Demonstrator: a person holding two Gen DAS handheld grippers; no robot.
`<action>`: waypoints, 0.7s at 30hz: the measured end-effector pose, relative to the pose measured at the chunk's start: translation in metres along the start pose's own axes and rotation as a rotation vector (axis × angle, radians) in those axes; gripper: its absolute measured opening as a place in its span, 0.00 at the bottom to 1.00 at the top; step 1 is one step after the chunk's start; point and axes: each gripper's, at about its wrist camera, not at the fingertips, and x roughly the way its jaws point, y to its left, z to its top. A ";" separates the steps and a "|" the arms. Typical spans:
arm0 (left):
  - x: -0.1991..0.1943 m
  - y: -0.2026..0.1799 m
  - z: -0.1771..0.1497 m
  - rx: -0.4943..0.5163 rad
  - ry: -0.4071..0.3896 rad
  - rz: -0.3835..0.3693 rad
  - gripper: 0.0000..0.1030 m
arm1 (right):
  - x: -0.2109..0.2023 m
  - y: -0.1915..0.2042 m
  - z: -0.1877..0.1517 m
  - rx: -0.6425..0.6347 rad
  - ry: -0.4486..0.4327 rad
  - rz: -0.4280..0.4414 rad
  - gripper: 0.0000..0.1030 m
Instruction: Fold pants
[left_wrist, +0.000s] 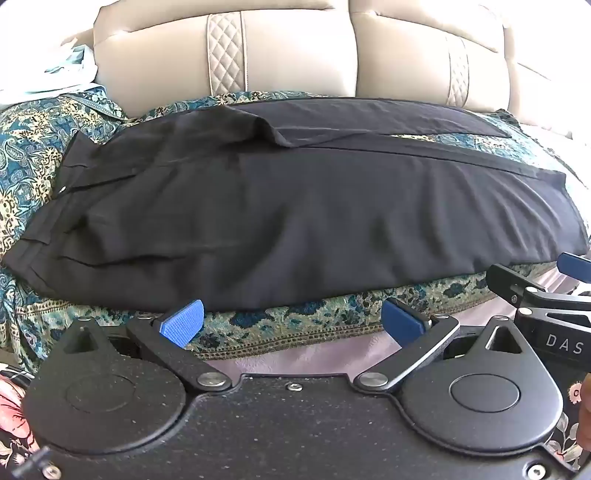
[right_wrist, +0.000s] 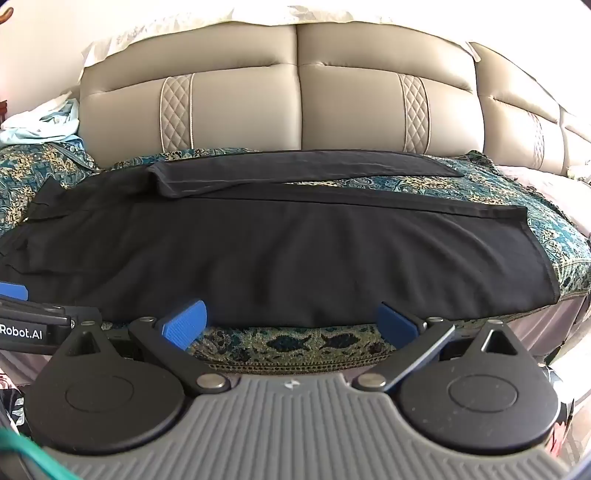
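Observation:
Black pants (left_wrist: 280, 214) lie spread across a sofa seat on a teal paisley cloth (left_wrist: 33, 147), waistband at the left, legs running right. The far leg (left_wrist: 369, 118) lies apart from the near one near the backrest. The pants also show in the right wrist view (right_wrist: 280, 251). My left gripper (left_wrist: 291, 325) is open and empty, just short of the pants' near edge. My right gripper (right_wrist: 291, 325) is open and empty, also just short of the near edge. The right gripper shows at the right of the left wrist view (left_wrist: 546, 306).
A beige leather sofa backrest (right_wrist: 295, 92) rises behind the pants. Light blue clothing (right_wrist: 40, 122) lies piled at the far left. The paisley cloth's patterned hem (right_wrist: 295, 350) hangs over the seat front, with lilac fabric (left_wrist: 295, 358) below it.

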 end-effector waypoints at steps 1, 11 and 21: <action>0.000 0.000 0.000 -0.001 0.000 0.000 1.00 | 0.000 -0.001 0.000 -0.001 -0.001 0.000 1.00; 0.000 0.000 -0.004 0.011 -0.001 -0.003 1.00 | 0.003 0.006 0.004 -0.002 0.009 -0.007 1.00; 0.001 0.002 -0.001 -0.006 0.003 -0.006 1.00 | 0.000 0.002 0.001 -0.006 0.001 -0.011 1.00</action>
